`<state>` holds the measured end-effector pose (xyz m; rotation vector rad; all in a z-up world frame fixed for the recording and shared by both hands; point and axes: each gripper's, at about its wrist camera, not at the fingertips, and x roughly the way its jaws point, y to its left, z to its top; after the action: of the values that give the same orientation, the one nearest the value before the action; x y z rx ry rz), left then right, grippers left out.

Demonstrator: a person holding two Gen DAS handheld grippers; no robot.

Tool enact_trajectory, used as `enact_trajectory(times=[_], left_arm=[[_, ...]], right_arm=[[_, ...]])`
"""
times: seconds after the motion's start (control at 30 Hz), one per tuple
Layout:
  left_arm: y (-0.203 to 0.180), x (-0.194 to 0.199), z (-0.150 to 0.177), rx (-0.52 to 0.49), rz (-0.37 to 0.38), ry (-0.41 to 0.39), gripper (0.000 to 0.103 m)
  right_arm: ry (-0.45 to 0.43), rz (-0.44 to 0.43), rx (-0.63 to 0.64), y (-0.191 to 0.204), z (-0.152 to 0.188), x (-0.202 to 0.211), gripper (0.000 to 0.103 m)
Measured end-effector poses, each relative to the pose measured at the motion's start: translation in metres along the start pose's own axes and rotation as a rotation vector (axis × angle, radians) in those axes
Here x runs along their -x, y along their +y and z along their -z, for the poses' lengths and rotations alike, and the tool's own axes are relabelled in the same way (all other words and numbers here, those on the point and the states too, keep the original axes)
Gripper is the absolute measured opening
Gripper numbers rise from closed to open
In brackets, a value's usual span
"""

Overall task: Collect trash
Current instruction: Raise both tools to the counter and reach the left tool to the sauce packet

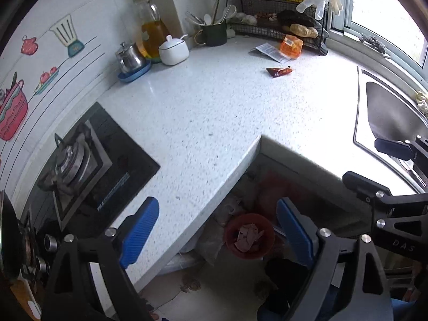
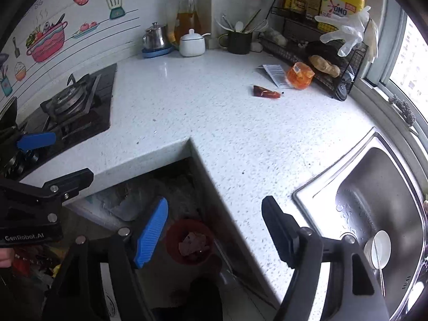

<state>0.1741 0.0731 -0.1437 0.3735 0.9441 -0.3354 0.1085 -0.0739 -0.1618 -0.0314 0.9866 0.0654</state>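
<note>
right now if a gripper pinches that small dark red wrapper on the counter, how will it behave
The dark red wrapper looks crumpled and flat, so it is probably floppy and very light. Its glossy film may slip between the pads or slide across the smooth counter if pushed. It is unlikely to roll.

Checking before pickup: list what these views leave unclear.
- Red bin contents: dim and small in both wrist views; only pinkish scraps show.
- White leaflet: print too small, partly under the orange packet.
- Dark red wrapper: label unreadable.
- Sink: cut by left view's edge.
</note>
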Motion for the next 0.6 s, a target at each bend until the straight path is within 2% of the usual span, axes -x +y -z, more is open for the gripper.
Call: enact_trajectory(times=[0.1,0.3,0.6], left_arm=[[-0.005,-0.010,-0.023,-0.021,0.010,-0.015,0.094],[-0.016,-0.043,-0.076,-0.060,0.039,-0.017,0.102],[-0.036,-0.098,-0.159,-0.129,0.075,0.004,0.102]], right_arm=[[-0.003,0.016,-0.023,-0.014,-0.013,-0.005,0.071],[-0.015,0.051,-0.071,-0.050,-0.047,-0.023,0.080],[0.013,0.062,-0.144,-0.116,-0.101,-0.063,0.098]])
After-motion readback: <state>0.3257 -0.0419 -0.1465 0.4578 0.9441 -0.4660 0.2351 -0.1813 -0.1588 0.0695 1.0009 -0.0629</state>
